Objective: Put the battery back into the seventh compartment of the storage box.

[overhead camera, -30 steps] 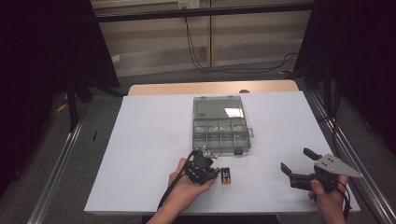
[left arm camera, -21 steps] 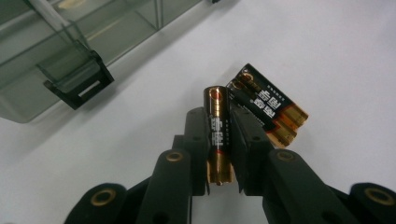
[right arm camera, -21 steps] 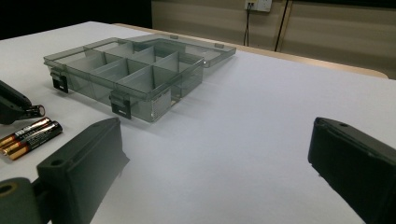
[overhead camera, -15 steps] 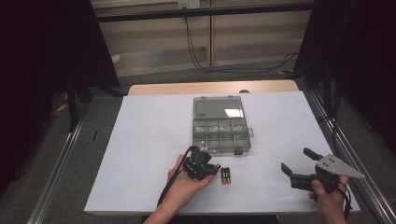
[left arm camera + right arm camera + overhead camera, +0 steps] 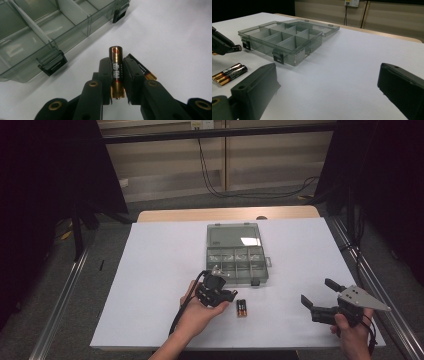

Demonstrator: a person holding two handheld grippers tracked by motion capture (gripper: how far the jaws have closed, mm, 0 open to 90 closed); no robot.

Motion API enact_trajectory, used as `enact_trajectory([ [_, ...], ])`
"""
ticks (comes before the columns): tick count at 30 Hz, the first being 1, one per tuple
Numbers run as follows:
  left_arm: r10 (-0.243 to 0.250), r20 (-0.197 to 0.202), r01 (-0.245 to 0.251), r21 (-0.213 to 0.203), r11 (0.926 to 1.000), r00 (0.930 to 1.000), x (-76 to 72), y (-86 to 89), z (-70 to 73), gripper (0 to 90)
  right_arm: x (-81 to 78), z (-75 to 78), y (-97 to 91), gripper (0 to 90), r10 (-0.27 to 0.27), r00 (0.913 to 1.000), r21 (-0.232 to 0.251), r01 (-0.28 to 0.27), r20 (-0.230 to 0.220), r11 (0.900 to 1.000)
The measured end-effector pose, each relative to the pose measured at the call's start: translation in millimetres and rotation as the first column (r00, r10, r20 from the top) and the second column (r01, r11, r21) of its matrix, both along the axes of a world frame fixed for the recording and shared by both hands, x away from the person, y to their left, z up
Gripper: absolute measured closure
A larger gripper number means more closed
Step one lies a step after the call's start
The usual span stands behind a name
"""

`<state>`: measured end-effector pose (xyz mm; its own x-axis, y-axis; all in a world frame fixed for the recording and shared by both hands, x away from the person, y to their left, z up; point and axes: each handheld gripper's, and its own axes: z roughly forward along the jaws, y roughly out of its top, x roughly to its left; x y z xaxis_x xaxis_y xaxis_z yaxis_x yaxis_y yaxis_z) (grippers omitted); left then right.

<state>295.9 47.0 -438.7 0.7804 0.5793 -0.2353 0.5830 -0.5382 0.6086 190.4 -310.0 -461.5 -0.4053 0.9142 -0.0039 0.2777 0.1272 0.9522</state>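
Nearest the front edge of the desk (image 5: 150,285), toward its right corner, the right gripper (image 5: 320,300) is held low in the person's hand, jaws spread wide with nothing between them; in the right gripper view they stand well apart over bare white surface.

Left of it, near the middle of the front edge, the left gripper (image 5: 117,72) is clamped on a single battery (image 5: 116,71). The left gripper view shows the gold-and-black cell pinched lengthwise between the two jaws, one end poking out past the tips and the other end showing toward the camera. The person's left hand (image 5: 197,312) wraps the gripper from below.

Just beside those jaws, on the desk, lie two more batteries (image 5: 241,308), side by side and touching, parallel to each other, a little way in from the front edge.

Farther in, around the desk's centre, sits a clear grey compartment box (image 5: 237,265), its lid (image 5: 234,235) folded flat open toward the far edge. Two dark latches (image 5: 278,58) hang on its near wall. Its compartments look empty, though reflections make that hard to confirm.
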Motion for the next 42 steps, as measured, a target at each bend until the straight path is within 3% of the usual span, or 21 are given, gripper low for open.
enact_trajectory([
  [16,-0.022,0.011,0.022,-0.002,0.9998,0.9997,8.0,-5.2,7.3,76.9,0.1,0.2,-1.2,1.3,0.002,1.0,0.004,-0.002,-0.003,1.0],
  [18,-0.006,0.011,0.006,-0.012,0.9999,0.9999,8.3,-7.1,7.9,76.9,0.0,0.3,-1.3,1.2,0.0,1.0,0.005,0.0,-0.001,1.0],
  [26,-0.029,0.016,0.028,0.002,0.9996,0.9995,15.0,-10.3,12.7,76.9,0.0,0.5,-1.4,1.2,-0.005,1.0,0.008,0.005,-0.001,1.0],
  [30,-0.021,0.013,0.022,-0.021,0.9996,0.9997,17.6,-13.4,14.5,76.9,-0.2,0.7,-1.5,1.1,-0.006,1.0,0.009,0.006,0.0,0.9999],
  [33,-0.033,0.013,0.033,-0.013,0.9994,0.9994,20.4,-14.7,15.8,76.9,-0.2,0.8,-1.5,1.1,-0.006,1.0,0.012,0.006,-0.003,0.9999],
  [35,-0.013,0.009,0.013,-0.029,0.9995,0.9999,21.2,-17.2,15.9,76.9,-0.2,0.8,-1.3,1.1,-0.004,1.0,0.013,0.004,-0.003,0.9999],
  [42,-0.027,0.012,0.027,-0.016,0.9995,0.9996,28.4,-18.6,19.6,76.9,-0.1,0.9,-1.6,1.1,-0.006,1.0,0.012,0.006,0.0,0.9999],
])
